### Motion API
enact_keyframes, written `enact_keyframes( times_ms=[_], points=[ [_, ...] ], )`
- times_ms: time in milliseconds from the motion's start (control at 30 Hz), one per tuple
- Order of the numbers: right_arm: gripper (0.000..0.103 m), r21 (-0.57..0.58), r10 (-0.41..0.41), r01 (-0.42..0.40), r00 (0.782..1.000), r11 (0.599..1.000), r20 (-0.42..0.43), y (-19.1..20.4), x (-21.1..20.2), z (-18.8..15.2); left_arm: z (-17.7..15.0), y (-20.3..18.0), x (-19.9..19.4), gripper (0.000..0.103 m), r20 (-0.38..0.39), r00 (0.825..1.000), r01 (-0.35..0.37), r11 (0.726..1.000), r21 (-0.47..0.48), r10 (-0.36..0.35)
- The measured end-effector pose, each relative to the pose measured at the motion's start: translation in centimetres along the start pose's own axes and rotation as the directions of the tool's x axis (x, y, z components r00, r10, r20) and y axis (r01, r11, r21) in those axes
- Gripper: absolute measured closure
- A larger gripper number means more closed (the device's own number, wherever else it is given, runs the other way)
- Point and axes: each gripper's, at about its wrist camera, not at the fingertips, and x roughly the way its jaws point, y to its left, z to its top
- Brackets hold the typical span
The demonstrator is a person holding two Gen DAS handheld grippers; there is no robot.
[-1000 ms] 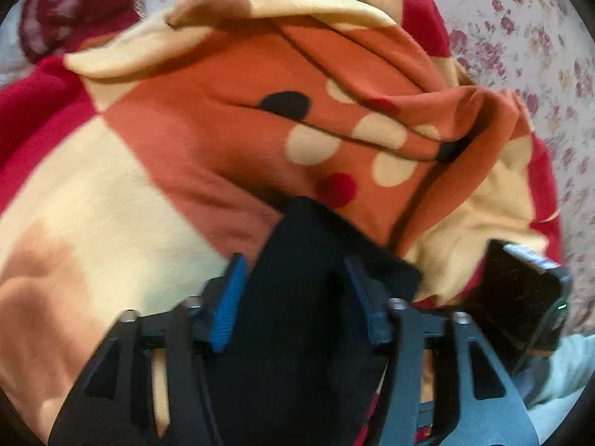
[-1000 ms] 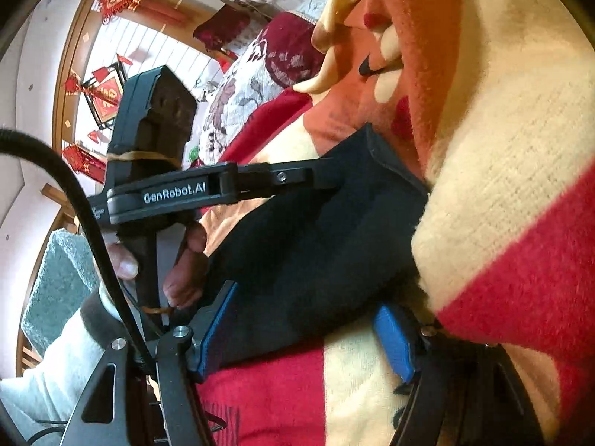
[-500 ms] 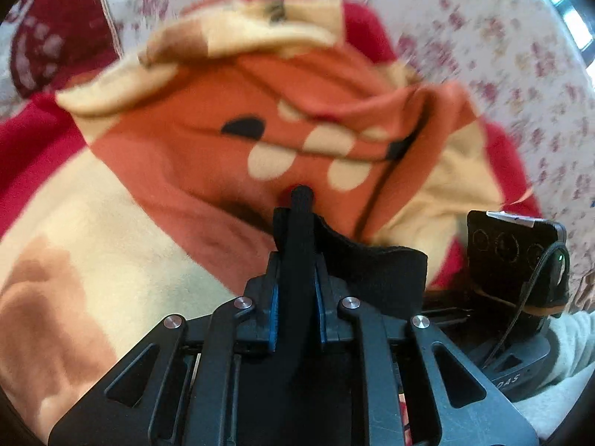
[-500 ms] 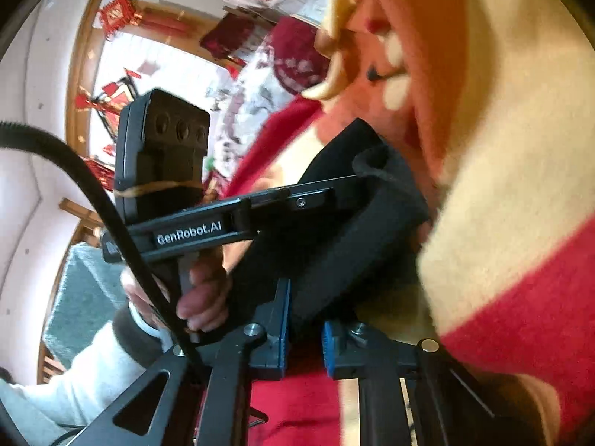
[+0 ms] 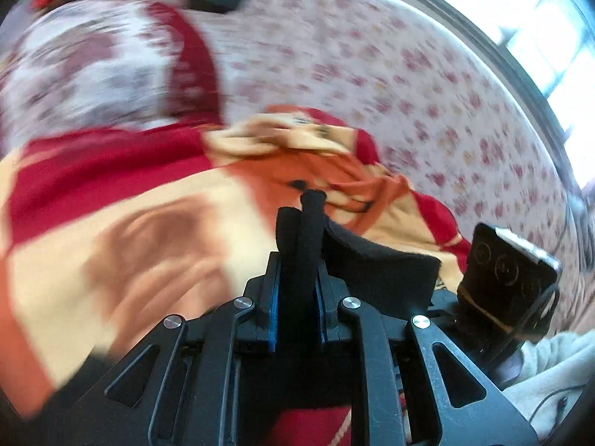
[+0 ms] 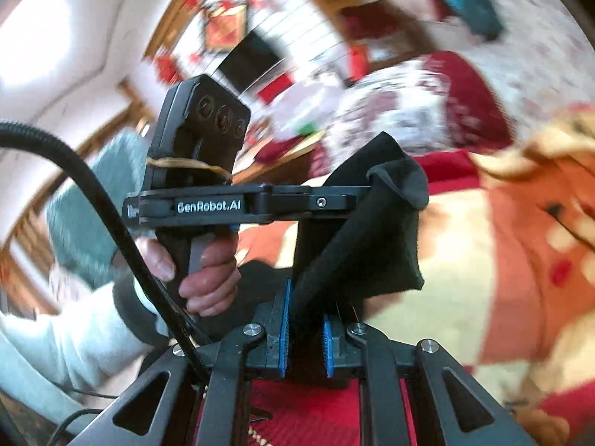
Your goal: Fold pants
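Observation:
The black pants (image 5: pixel 375 260) are pinched at one edge between the blue pads of my left gripper (image 5: pixel 297 297), which is shut on them. My right gripper (image 6: pixel 305 338) is shut on another part of the same black pants (image 6: pixel 375 245). The cloth stretches between the two grippers, lifted above the blanket. In the right wrist view the left gripper body (image 6: pixel 241 204) shows side-on with a hand on its handle. In the left wrist view the right gripper's body (image 5: pixel 509 282) sits at the right.
An orange, cream and red blanket (image 5: pixel 130 230) lies under the grippers on a floral bed sheet (image 5: pixel 409 85). A red-trimmed floral pillow (image 5: pixel 111 67) is at the back left. A window (image 5: pixel 539 18) is at the far right.
Both grippers closed on the pants, then lifted them off the blanket. The views swung up and now show more of the bed and room.

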Motion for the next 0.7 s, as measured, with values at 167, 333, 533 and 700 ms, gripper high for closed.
enact_keyframes(
  times_ms=[167, 333, 533, 700],
  points=[
    [0.087, -0.083, 0.045, -0.060, 0.983, 0.995, -0.175, 2.9, 7.5, -1.5, -5.0, 6.3, -7.4, 0.082, 0.075, 0.972, -0.200, 0.952, -0.230, 0.223],
    [0.070, -0.047, 0.094, -0.119, 0.925, 0.992, -0.369, 4.1, 14.1, -3.5, -9.3, 8.8, -12.6, 0.066, 0.116, 0.946, -0.243, 0.898, -0.367, 0.303],
    [0.059, -0.050, 0.099, -0.116, 0.960, 0.992, -0.264, 3.7, 9.2, -1.7, -12.3, 7.1, -12.9, 0.064, 0.104, 0.931, -0.292, 0.884, -0.366, 0.350],
    [0.051, 0.033, -0.048, 0.055, 0.982, 0.998, -0.183, -1.2, 5.9, -0.2, -14.0, 5.3, -11.0, 0.052, 0.066, 0.908, -0.362, 0.854, -0.373, 0.414]
  ],
)
